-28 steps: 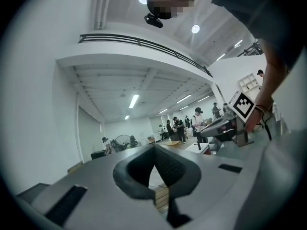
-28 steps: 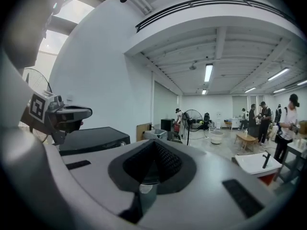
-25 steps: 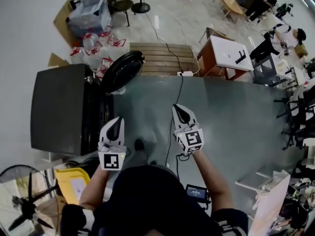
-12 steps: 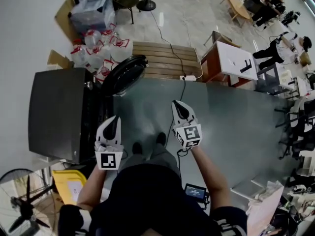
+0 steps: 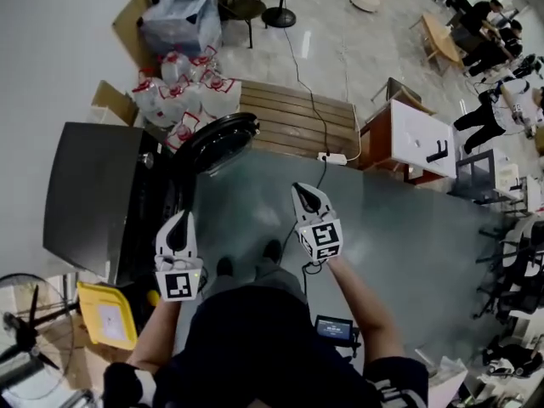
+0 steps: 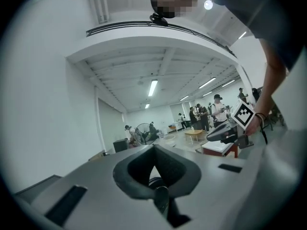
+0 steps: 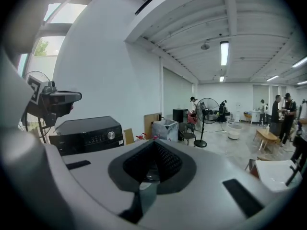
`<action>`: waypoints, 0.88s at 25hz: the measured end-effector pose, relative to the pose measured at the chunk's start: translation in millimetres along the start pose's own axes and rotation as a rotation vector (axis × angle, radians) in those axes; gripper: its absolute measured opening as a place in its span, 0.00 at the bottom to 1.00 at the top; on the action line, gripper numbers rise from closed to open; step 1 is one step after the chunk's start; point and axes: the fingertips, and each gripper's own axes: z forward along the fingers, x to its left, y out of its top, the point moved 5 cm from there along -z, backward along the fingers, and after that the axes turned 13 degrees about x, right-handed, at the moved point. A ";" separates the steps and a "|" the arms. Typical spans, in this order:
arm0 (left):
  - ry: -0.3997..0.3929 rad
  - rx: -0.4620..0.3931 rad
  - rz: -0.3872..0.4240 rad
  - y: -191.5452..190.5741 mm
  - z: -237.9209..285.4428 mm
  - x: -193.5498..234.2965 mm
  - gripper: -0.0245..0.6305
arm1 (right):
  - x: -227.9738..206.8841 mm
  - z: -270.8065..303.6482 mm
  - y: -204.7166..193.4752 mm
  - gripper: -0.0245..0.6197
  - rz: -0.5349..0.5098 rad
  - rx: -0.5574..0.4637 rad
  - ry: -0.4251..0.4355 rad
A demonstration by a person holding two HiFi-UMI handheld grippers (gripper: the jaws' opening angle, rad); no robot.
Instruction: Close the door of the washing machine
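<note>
Head view, left to right. The washing machine stands at the far left, a box-shaped unit with a flat, dark, matte top and squared edges. In the right gripper view its front panel is seen to carry a row of buttons and a round silver knob. The door, a round, glossy black disc with a thick rim, is swung open from the machine's front, with its free edge near the slatted wooden platform. Clear plastic jugs with red labels are clustered behind the door.

The left gripper is held just beside the machine's front, below the open door and apart from it. Its jaws are pressed together with nothing between them. The right gripper is held over the smooth grey floor, well apart from the door. Its jaws are likewise pressed together and empty. Open floor lies between both grippers and the door. That floor is crossed by a thin black cable running to a white power strip. A white-topped bench bounds it at the right.
</note>
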 end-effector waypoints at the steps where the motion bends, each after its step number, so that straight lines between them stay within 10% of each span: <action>1: 0.019 0.004 0.000 2.9 4.8 -3.9 0.07 | -9.2 4.1 -0.4 0.07 -0.011 0.003 0.015; 22: 0.173 0.040 -0.043 2.3 45.4 32.8 0.07 | -45.1 118.5 9.8 0.07 -0.140 0.107 0.122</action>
